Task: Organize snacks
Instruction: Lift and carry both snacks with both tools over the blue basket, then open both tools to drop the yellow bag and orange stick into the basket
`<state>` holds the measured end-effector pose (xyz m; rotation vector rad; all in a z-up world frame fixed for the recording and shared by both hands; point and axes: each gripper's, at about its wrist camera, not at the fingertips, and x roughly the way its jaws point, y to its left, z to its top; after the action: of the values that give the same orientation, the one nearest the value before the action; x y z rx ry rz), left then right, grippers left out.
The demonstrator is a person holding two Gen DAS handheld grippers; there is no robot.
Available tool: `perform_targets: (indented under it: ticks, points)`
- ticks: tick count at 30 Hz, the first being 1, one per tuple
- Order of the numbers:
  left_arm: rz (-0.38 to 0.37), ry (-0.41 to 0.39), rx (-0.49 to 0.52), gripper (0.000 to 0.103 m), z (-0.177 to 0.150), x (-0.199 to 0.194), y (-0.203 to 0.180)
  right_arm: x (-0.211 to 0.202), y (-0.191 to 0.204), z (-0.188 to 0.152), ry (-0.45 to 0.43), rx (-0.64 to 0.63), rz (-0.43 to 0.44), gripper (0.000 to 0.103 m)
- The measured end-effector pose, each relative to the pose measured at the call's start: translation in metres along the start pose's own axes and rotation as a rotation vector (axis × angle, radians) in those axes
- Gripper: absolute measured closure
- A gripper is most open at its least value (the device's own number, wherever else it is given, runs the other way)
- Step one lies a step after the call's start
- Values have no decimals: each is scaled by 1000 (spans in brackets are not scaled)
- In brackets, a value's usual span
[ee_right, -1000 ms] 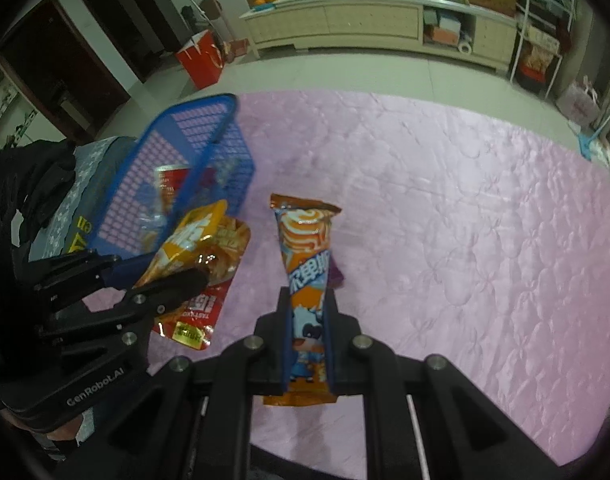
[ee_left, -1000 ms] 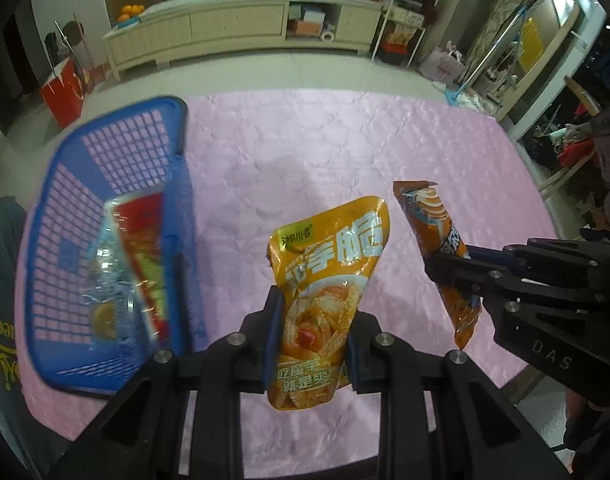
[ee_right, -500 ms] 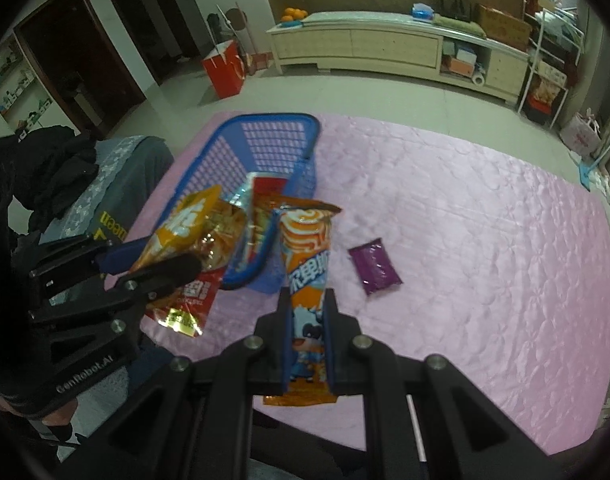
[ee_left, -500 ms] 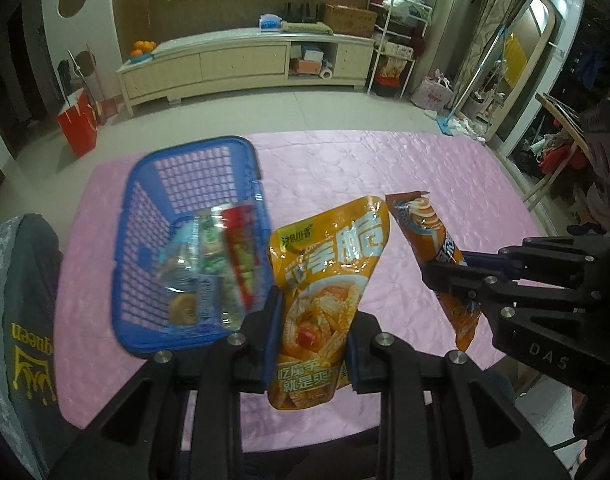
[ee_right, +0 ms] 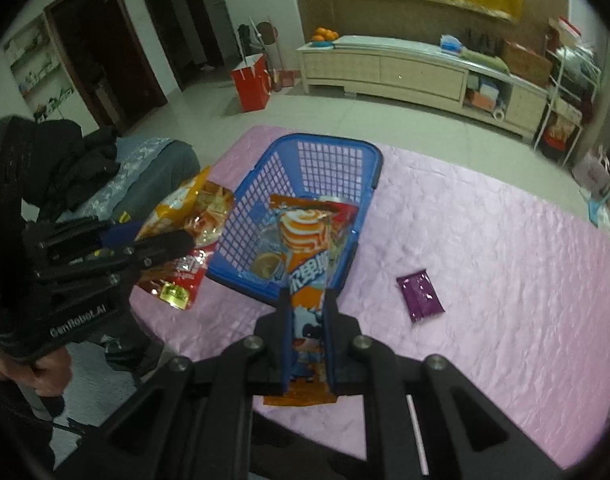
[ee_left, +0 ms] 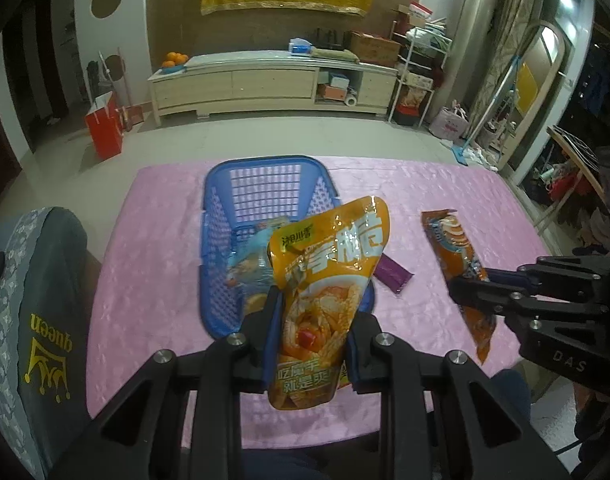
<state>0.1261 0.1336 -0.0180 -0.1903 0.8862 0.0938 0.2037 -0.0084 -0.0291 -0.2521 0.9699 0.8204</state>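
Blue basket [ee_left: 265,184] sits on the pink-covered bench [ee_left: 161,240] toward its left edge, long axis running from near edge to far edge. Inside: a few wrapped snacks [ee_left: 247,260] piled at the near end, one clear-blue pack and one red pack [ee_right: 343,210]; far end shows bare mesh.

Left hand-held gripper [ee_left: 313,336] is clamped on the yellow pouch [ee_left: 329,272], held in the air in front of the basket's near wall, long axis upright, top edge tilted slightly right.

Right hand-held gripper [ee_right: 307,320] is clamped on the orange bar [ee_right: 305,248], also lifted, long axis upright and leaning toward the basket; in the right wrist view its top overlaps the basket opening.

Purple packet [ee_right: 421,296] lies flat on the bench, right of the basket, apart from it, long axis roughly near-to-far.
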Motion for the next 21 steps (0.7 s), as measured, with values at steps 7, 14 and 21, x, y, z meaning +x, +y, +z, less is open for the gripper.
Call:
perform_targets:
  ticks: [7,14,21]
  points:
    - [27,-44,-29,78,-10,6,28,31,8,3,-49,28,33,86]
    - [20,-95,-92,78,-17,26,52,65,17,17,-83,27,52,86]
    - [-27,-104,-113,78,-3,62,59,101,9,26,-83,59,36,86]
